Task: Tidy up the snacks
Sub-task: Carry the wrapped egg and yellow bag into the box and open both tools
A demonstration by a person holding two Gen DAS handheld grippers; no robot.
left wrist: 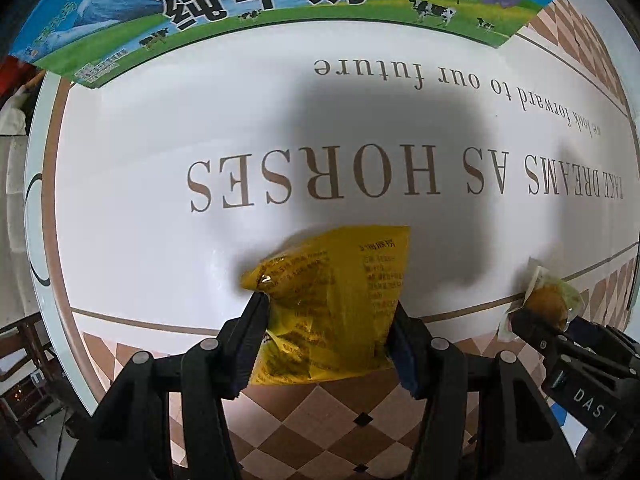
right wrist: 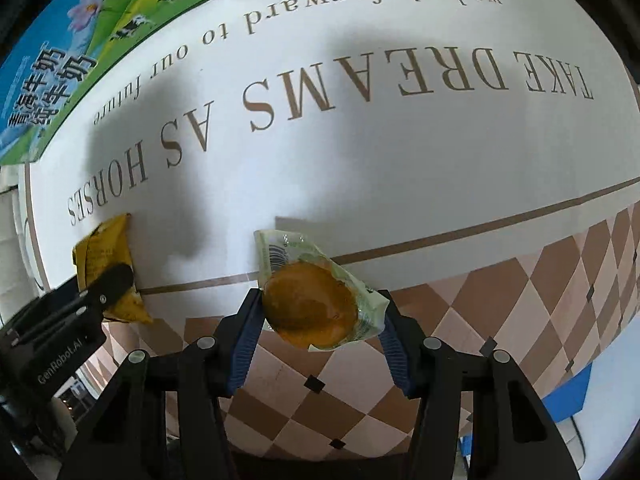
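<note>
The yellow packet (left wrist: 332, 304) is crinkled, shiny plastic film. The bun wrapper (right wrist: 352, 300) is clear, glossy film with a printed end. The tabletop (left wrist: 160, 240) looks smooth and faintly glossy. The far carton (left wrist: 280, 4) is printed card with a slight sheen. The gripper (left wrist: 328, 340) arms are matt black plastic, with ribbed blue pads (left wrist: 246, 348).

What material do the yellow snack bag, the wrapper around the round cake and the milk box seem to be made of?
Yellow snack bag: probably thin plastic film, glossy; it crinkles and glints where the left gripper pinches it.
Cake wrapper: clear plastic film with green print; the brown cake shows through.
Milk box: likely printed cardboard, smooth; flat panels and a sharp folded corner.
</note>
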